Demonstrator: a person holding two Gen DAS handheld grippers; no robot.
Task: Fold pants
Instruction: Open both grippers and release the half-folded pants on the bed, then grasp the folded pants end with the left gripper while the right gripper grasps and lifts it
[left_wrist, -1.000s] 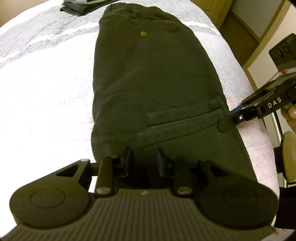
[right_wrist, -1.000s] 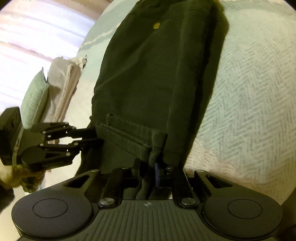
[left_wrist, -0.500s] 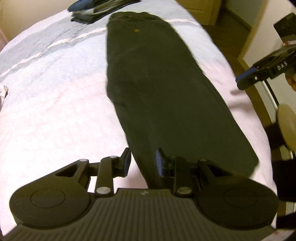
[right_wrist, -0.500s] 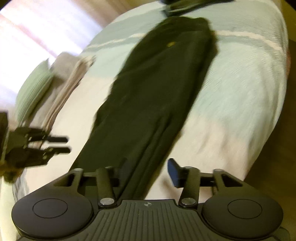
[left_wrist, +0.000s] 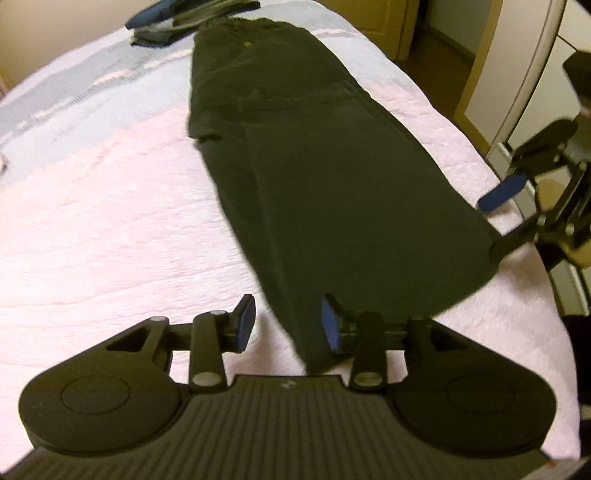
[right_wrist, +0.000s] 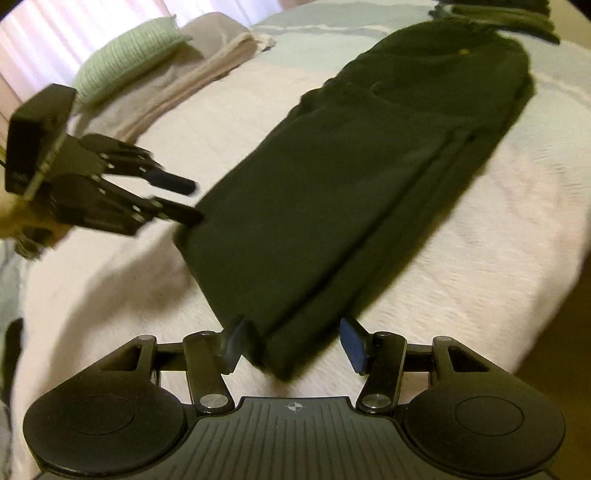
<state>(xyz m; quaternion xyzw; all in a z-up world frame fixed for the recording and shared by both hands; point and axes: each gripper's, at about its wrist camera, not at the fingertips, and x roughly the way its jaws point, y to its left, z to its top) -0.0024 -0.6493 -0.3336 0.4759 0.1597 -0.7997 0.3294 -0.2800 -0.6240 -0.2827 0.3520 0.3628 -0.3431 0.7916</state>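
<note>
Two black grippers with blue pads hang over a bed, and both have their jaws spread wide with nothing held. Long dark green cloth pants (left_wrist: 314, 177) lie flat on the pale pink and white woven bedspread (left_wrist: 110, 221), stretched straight away from both grippers. The left gripper (left_wrist: 287, 325) sits just above the near end of the pants, and one corner of the leg hem lies between its two blue pads without being pinched. The right gripper (right_wrist: 293, 341) is the same, with the other hem corner lying loose between its fingers. From the left gripper, the right one (left_wrist: 495, 225) shows off to the right side, near the hem edge. From the right gripper, the left one (right_wrist: 184, 199) shows off to the left, close to the pants edge. Far ahead of both grippers is the waist end, with a small gold button (left_wrist: 246, 44) on it. Past the waist lies a pile of dark folded clothes (left_wrist: 177, 22). Far left of the right gripper sit a soft green knit pillow (right_wrist: 125, 62) and a folded beige blanket (right_wrist: 192, 66).
</note>
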